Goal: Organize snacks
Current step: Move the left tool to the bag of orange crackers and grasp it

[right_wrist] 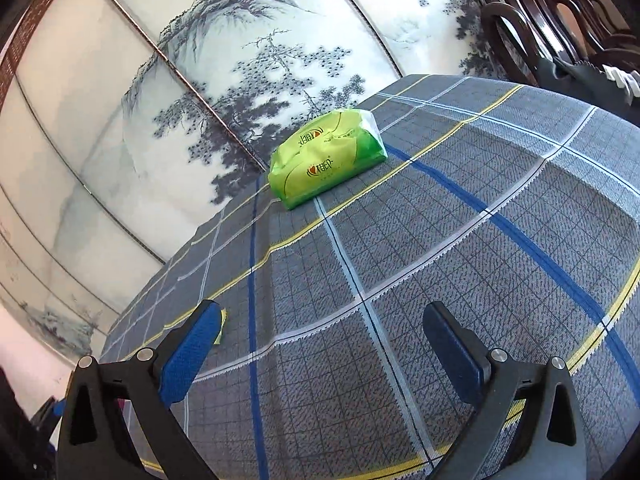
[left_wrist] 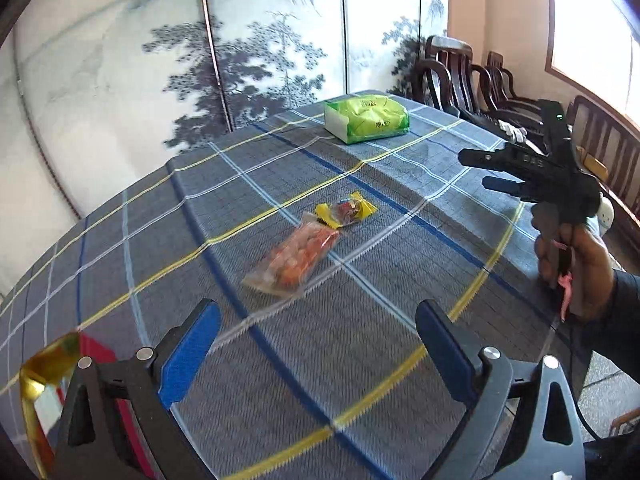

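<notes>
Two small snack packets lie near the middle of the counter (left_wrist: 400, 320), touching end to end: a clear bag of orange pieces (left_wrist: 294, 262) and, just beyond it, a yellow wrapper (left_wrist: 348, 210) with something red inside. Both are judged light and soft, with thin crinkly film that could slip or crush; the orange bag is best taken across its narrow width at the middle, the yellow wrapper by a flat sealed end. Only a sliver of yellow can be seen behind one finger in the right wrist view; what it belongs to cannot be told.

The left tool (left_wrist: 318, 340) is held wide, nothing between its blue pads, and is aimed at the orange bag from the near side. The right tool (right_wrist: 320, 340) is likewise spread wide and empty; in the left view it is seen well to the right of the snacks, carried in a hand (left_wrist: 576, 268) over the counter's edge.

A red tray with a gold rim (left_wrist: 44, 364) shows at the near left corner and is judged the likely place for the snacks. A green tissue pack (right_wrist: 326, 156) rests at the far end. The counter is covered by a grey-blue plaid cloth, woven and unlikely to be slippery. A painted folding screen (left_wrist: 260, 48) stands behind, dark wooden chairs (left_wrist: 460, 76) to the right, beside a bright window.
</notes>
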The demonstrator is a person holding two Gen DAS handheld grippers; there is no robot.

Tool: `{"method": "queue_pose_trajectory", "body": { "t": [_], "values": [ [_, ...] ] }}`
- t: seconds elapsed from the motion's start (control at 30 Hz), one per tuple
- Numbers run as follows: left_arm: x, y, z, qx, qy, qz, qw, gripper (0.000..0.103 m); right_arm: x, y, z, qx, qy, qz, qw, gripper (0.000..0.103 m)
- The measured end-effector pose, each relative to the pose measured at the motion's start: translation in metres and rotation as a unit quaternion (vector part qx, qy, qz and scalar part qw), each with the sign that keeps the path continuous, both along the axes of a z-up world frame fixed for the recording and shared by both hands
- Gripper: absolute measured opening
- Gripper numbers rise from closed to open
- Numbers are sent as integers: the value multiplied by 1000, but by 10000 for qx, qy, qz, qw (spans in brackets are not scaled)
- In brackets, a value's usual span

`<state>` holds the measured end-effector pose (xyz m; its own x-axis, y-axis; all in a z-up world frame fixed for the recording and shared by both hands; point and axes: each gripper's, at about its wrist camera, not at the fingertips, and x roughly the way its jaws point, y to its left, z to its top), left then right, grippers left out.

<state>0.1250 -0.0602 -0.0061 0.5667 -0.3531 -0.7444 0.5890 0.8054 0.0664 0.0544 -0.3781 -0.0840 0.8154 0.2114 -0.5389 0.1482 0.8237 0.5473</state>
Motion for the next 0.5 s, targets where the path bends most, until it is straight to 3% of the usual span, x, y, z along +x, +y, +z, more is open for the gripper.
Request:
{"method": "queue_pose_trajectory", "body": {
  "t": [0.23,0.4,0.5],
  "values": [
    [80,-39,-31,536,543,-317,9966,97,1,8,1,-214,-20,52,9998,102],
    [91,-41,-48,550,877,-735,9919,94,0,4,1,-128,-66,-27,9999,103],
    [94,-43,-57,540,997,-915,9893,86,1,8,2,-200,-44,24,9998,103]
  ]
}}
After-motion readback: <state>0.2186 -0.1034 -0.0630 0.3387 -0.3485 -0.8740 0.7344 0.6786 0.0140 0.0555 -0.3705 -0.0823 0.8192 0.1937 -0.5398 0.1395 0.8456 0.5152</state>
